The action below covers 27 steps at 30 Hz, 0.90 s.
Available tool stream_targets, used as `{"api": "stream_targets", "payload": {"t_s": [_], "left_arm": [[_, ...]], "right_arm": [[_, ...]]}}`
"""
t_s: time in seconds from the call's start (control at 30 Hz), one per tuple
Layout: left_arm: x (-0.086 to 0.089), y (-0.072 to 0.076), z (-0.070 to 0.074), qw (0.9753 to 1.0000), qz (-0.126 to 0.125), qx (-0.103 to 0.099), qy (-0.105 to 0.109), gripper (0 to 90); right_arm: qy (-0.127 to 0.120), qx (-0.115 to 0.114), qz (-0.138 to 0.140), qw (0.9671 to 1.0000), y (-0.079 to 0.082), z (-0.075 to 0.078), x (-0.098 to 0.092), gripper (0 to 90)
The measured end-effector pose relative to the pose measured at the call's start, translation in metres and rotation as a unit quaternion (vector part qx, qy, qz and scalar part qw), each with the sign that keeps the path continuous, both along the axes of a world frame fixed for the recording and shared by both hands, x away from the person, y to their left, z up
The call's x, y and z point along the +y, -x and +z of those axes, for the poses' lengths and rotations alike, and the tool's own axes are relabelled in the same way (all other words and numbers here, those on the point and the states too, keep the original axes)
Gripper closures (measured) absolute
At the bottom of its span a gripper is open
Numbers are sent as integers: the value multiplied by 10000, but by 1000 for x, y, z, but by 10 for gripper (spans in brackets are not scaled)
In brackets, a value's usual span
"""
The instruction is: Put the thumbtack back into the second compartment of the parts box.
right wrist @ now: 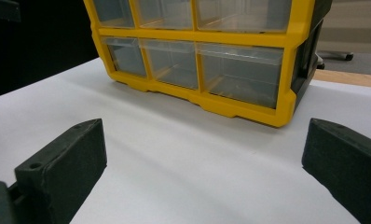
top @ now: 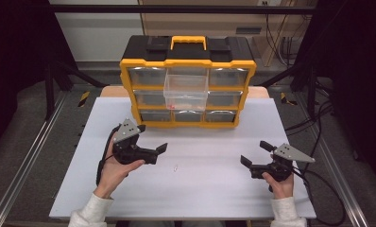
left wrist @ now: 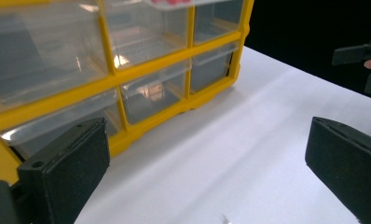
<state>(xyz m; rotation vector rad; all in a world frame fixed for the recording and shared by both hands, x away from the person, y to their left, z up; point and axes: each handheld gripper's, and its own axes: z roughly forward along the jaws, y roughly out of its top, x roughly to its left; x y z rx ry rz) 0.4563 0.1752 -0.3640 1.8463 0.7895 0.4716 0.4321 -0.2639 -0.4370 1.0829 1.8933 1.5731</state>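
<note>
A yellow and black drawer organizer (top: 187, 61) stands at the back middle of the white table (top: 200, 198). Its clear middle drawer (top: 185, 92) is pulled out, with something small and red inside. A tiny pale object (top: 175, 167) lies on the table between the hands. My left gripper (top: 151, 138) is held open at the left, near the organizer's lower left corner, nothing between its jaws. My right gripper (top: 256, 153) is open at the right, also holding nothing. In the left gripper view the open gripper (left wrist: 207, 172) faces the organizer (left wrist: 127, 79), with the tiny object (left wrist: 224, 218) just below. The right gripper (right wrist: 204, 168) faces the bottom drawers (right wrist: 197, 60).
The white table has bare surface in front of the organizer and on both sides. Metal rails (top: 30, 156) run along the table's left and right. Cables (top: 318, 189) trail off the right side. The right gripper's jaws (left wrist: 360, 58) appear far off in the left gripper view.
</note>
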Motion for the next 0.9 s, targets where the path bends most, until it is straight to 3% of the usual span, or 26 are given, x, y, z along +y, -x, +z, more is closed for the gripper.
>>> {"api": "stream_targets", "payload": {"t_s": [0.2,0.37,0.9], "left_arm": [[-11,0,-20,9997,-35,205,-91,0],[-19,-3,-36,9987,-20,409,-291,0],[-35,-4,-75,9950,71,762,-646,39]], "right_arm": [[-11,2,6,10000,0,0,0,5],[-6,5,-3,10000,0,0,0,5],[18,3,-11,10000,0,0,0,5]]}}
